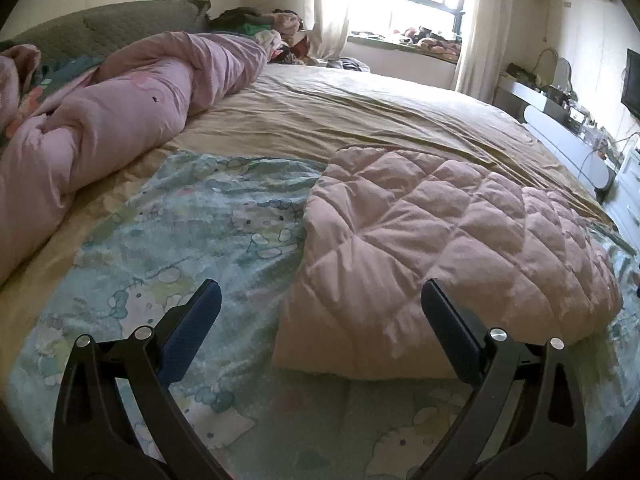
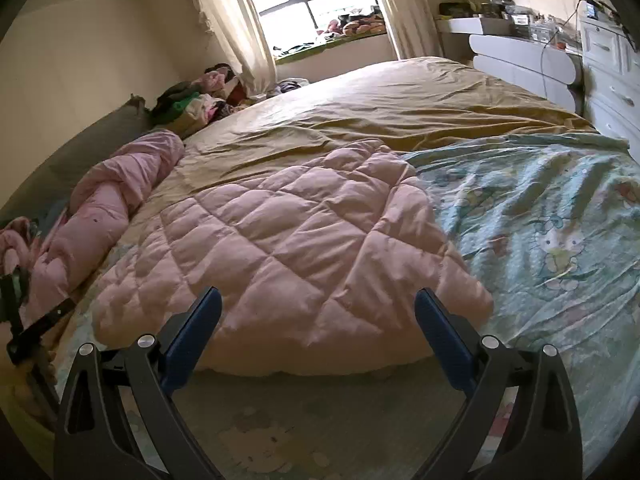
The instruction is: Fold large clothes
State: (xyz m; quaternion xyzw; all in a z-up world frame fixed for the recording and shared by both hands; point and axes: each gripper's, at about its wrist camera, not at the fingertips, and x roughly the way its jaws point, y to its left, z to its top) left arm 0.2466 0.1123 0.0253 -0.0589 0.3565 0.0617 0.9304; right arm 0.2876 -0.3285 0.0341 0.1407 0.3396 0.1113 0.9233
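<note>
A pink quilted garment (image 1: 452, 240) lies folded flat on the bed, on a pale blue cartoon-print sheet (image 1: 208, 220). My left gripper (image 1: 320, 300) hangs open above its near left corner, nothing between the blue pads. The same folded piece (image 2: 288, 248) fills the middle of the right wrist view. My right gripper (image 2: 318, 304) is open too, held just in front of its near edge and apart from it. The left gripper's black frame (image 2: 32, 328) shows at the left edge of that view.
A rolled pink duvet (image 1: 120, 108) lies along the bed's left side by a grey headboard (image 1: 120, 24). A mustard sheet (image 1: 360, 120) covers the far half. Piled clothes (image 2: 192, 100) sit near the window. White drawers (image 2: 608, 64) and a cluttered shelf stand to the right.
</note>
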